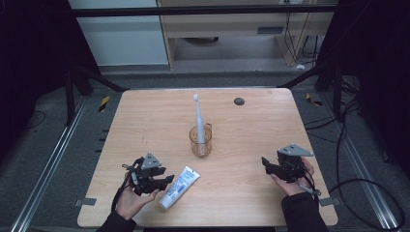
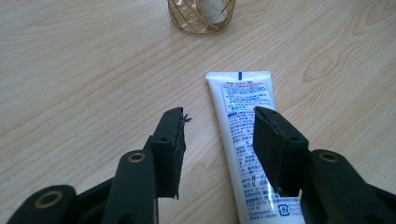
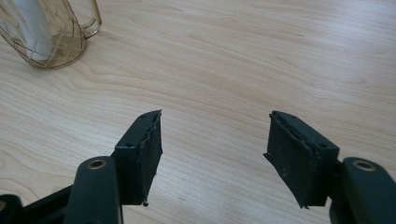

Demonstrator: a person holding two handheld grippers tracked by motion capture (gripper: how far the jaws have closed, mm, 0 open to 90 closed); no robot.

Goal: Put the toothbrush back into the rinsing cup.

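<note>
The bench (image 1: 145, 121) is a light wood surface that carries every item; the landmark is the amber glass cup (image 1: 200, 141) standing near its centre. A white electric toothbrush (image 1: 198, 118) stands upright inside the cup, head uppermost. A white toothpaste tube (image 1: 179, 187) lies flat on the bench on the person's side of the cup and slightly to its left, crimped end toward the cup. The left gripper (image 1: 164, 180) sits just left of the tube, on the person's side of the cup; its jaws are parted and hold nothing, and in the left gripper view one jaw overlaps the tube while the other stands over bare wood. The right gripper (image 1: 265, 163) rests well to the right of the cup, jaws spread wide over bare bench, gripping nothing. A small dark disc (image 1: 239, 101) lies beyond the cup, near the far edge.
</note>
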